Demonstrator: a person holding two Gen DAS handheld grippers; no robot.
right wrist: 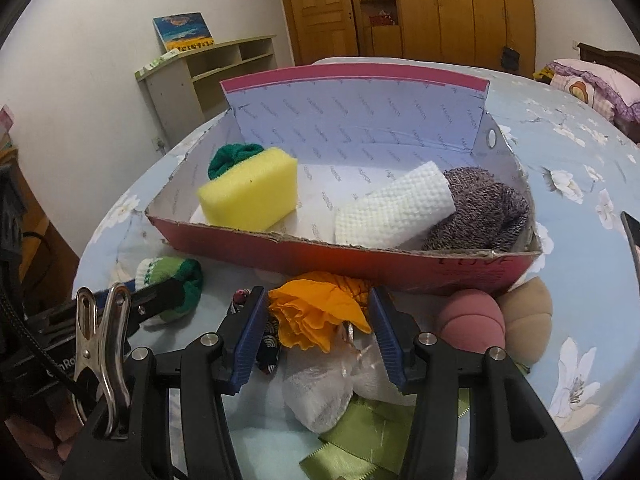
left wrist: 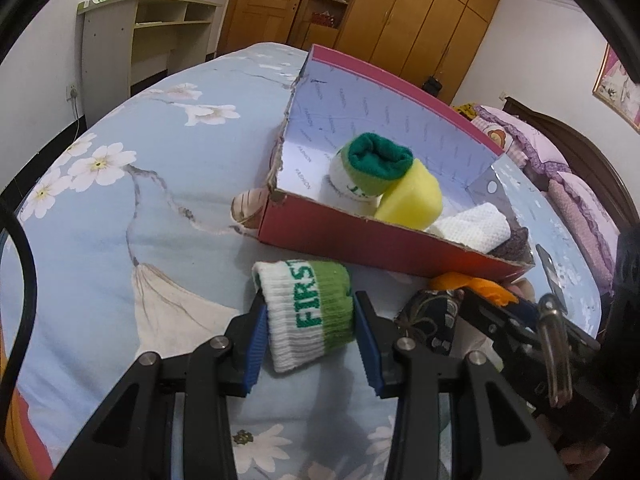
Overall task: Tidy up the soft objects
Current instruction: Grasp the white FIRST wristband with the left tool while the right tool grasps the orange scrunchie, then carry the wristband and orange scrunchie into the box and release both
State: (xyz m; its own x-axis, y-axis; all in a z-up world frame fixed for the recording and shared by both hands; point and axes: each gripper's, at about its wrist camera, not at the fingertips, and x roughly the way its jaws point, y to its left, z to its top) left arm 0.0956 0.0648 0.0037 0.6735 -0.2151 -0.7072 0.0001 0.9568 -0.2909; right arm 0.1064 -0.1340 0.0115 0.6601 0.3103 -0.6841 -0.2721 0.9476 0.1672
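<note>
Sock roll: a rolled sock (left wrist: 310, 312), white ribbed knit with a light green band and "FIRST" in dark green letters, lies on the bed between the left tongs (left wrist: 310, 344); its dark green cuff shows in the right wrist view (right wrist: 172, 288).
Left tongs: spread, blue pads on either side of the sock roll, the left pad touching or almost touching it, not clamped.
Right tongs: the right tongs (right wrist: 318, 334) are spread around a crumpled orange cloth (right wrist: 316, 316), a pad just beside each flank; I cannot tell if either touches.
Near pile: under the right tongs lie a white tissue-like wad (right wrist: 320, 392), a green ribbon (right wrist: 360, 444), and a dark patterned cloth (right wrist: 266, 350).
Balls: two soft round pieces, one pink (right wrist: 470, 322) and one tan (right wrist: 528, 314), touching each other against the box's near right corner.
Box: one red cardboard box (right wrist: 360, 258) with a pale printed lining, open on top, torn near rim, tall back flap.
Box contents: one yellow sponge (right wrist: 250, 190), one green-cuffed sock roll (left wrist: 372, 168) behind it, one white waffle cloth (right wrist: 394, 208), one grey knit piece (right wrist: 484, 208).
Open room: bare lining shows at the box's middle and back; the blue floral bed sheet (left wrist: 140, 168) lies bare to the left.
Far: a shelf unit (left wrist: 132, 36) and wooden wardrobes (left wrist: 420, 12) by the wall.
</note>
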